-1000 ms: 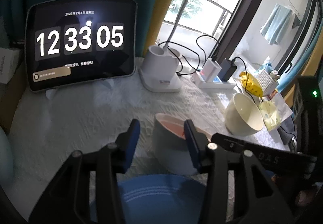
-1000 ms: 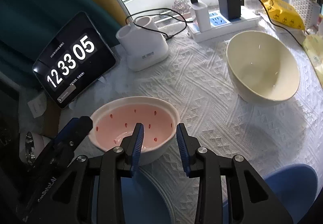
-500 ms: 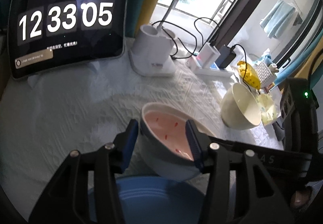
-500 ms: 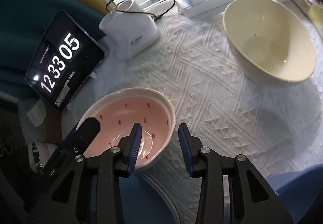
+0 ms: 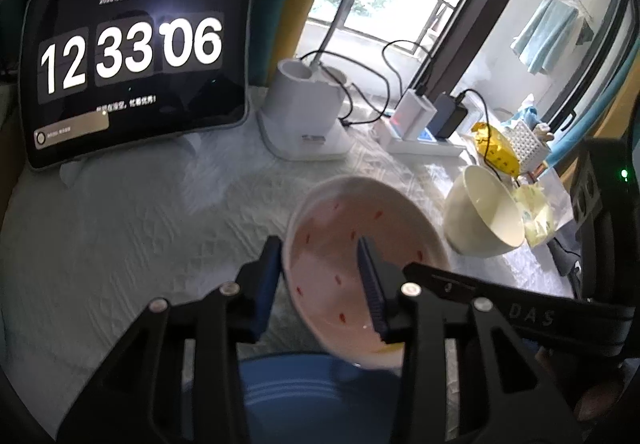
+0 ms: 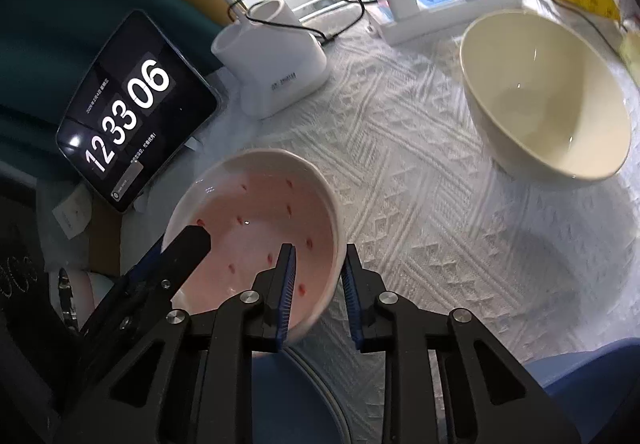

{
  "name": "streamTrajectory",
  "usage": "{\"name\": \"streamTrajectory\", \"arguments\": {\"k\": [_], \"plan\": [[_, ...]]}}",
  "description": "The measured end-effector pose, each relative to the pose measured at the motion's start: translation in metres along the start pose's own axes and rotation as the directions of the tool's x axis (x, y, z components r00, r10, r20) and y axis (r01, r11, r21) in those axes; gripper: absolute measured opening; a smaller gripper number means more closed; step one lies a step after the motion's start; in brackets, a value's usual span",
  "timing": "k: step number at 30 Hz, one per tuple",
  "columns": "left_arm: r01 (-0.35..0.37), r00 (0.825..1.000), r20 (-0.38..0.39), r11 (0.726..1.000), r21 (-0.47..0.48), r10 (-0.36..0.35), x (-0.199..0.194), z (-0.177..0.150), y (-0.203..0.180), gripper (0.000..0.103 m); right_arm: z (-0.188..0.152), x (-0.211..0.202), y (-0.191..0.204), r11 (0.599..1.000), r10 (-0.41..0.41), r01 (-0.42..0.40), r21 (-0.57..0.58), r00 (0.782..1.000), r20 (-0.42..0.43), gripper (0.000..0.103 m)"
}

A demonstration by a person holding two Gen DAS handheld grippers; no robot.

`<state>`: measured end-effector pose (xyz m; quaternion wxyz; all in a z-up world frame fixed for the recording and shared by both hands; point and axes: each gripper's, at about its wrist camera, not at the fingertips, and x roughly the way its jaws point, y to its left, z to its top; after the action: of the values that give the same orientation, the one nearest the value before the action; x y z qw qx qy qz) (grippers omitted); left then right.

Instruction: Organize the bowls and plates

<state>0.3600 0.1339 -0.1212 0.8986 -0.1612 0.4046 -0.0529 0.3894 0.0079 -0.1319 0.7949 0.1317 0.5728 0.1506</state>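
White textured tablecloth point(image 6: 432, 204) covers the table. Blue plate point(image 5: 312, 396) at near edge. Cream bowl point(image 6: 544, 96) well apart, far right. Pink bowl point(image 6: 256, 220) (red flecks inside) tilted above the plate; left gripper point(image 5: 320, 284) and right gripper point(image 6: 316, 284), jaws just closing, each straddle and clamp its rim.

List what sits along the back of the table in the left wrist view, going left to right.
Tablet clock → white charging stand → power strip with plugged-in adapters → yellow packet → white perforated basket.
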Motion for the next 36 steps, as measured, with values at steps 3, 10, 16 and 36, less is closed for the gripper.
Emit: {"name": "streamTrajectory", "arguments": {"k": [3,10,16,36], "plan": [[0.006,1.0,0.021,1.0,0.01,-0.006,-0.004,0.001,-0.003,0.04,0.001,-0.007,0.001,1.0,-0.006,0.007,-0.015,0.999,0.033,0.025],[0.021,0.998,0.055,0.999,0.025,-0.022,-0.017,0.002,-0.011,0.04,-0.001,-0.024,0.003,0.999,-0.009,0.013,-0.043,0.997,0.081,0.025],[0.025,0.996,0.082,0.999,0.033,-0.027,-0.031,0.001,-0.02,0.04,-0.005,-0.039,0.006,0.998,-0.001,0.008,-0.059,0.994,0.112,0.025],[0.038,0.988,0.145,0.997,0.07,-0.048,-0.077,-0.009,-0.056,0.04,-0.026,-0.098,0.003,0.997,0.031,-0.017,-0.071,0.979,0.199,0.025]]}}
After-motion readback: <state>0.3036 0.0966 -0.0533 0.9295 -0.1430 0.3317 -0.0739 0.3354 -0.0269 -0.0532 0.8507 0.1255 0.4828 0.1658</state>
